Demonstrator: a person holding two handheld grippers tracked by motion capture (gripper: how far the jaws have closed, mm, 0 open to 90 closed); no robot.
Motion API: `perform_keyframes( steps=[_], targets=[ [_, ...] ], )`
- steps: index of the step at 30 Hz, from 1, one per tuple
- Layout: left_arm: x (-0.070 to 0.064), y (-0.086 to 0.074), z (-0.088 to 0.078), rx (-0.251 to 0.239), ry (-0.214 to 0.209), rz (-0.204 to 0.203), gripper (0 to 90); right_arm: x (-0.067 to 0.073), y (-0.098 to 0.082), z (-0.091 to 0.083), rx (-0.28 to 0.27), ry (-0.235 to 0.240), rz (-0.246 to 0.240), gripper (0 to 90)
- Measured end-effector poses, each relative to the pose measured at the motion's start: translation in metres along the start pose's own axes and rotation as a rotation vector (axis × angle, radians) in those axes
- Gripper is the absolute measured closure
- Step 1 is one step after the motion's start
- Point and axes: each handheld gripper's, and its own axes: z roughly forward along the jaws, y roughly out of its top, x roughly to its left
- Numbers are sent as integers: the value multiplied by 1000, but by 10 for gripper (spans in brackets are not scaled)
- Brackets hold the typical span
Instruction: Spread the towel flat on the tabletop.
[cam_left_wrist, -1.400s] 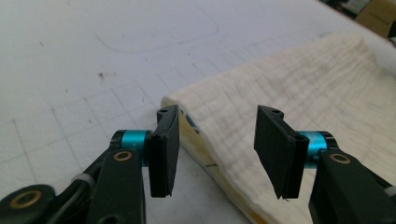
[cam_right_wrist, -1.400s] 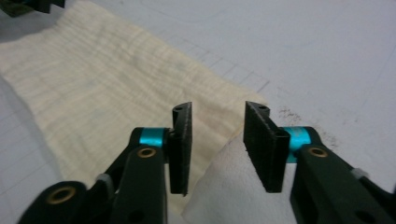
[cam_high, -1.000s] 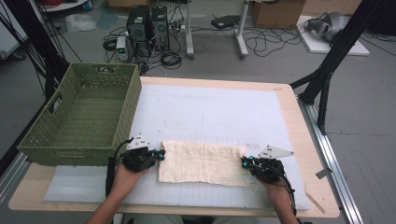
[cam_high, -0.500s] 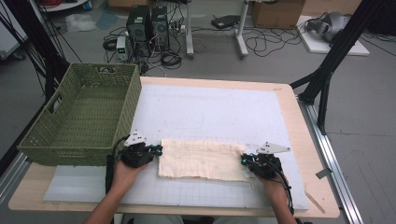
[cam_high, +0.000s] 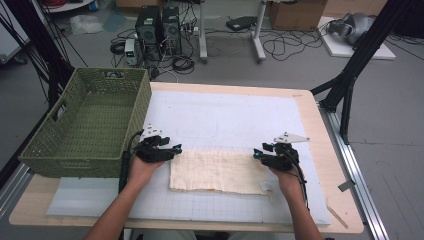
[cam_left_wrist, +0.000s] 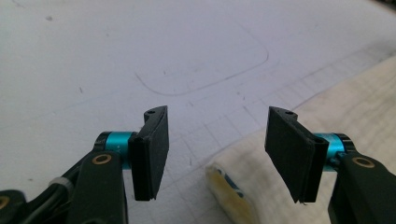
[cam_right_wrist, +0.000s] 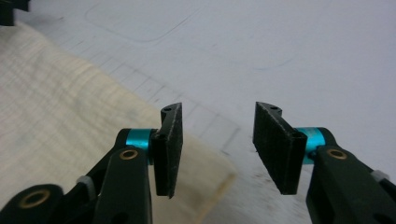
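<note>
A person works a folded cream cloth (cam_high: 217, 172) lying flat on the white mat (cam_high: 235, 117) of a wooden worktop (cam_high: 320, 130), near its front edge, with a green woven basket (cam_high: 87, 122) just beside it on the left. The left gripper (cam_high: 176, 149) sits at the cloth's far left corner and the right gripper (cam_high: 256, 153) at its far right corner; the jaws of both have just been opening and now stand apart, pressing on nothing, each corner lying loose below them. The cloth looks light, soft and limp, likely to sag and unfold if lifted by 1 point. A hold on 2 corners at once, pinching all layers at the folded edge (cam_left_wrist: 229, 186), should keep it tidy.
</note>
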Motion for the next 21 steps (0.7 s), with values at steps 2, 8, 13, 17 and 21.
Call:
perform_keyframes(
  steps=[2, 8, 13, 17, 21],
  targets=[
    [-2, -3, 6, 46, -11, 23, 450, 0, -1, 10, 43, 28, -4, 526],
    [-9, -7, 8, 82, -34, 101, 786, 1, -8, 21, 105, 29, -39, 749],
    [-7, -6, 5, 21, -4, 95, 865, 10, -6, 18, 125, -11, -137, 868],
    [-4, -3, 5, -27, 4, 42, 865, 8, -5, 19, 119, -66, -133, 867],
    [-5, 3, 12, -35, 29, 67, 865, 10, -2, 23, 117, -121, -154, 867]
  ],
)
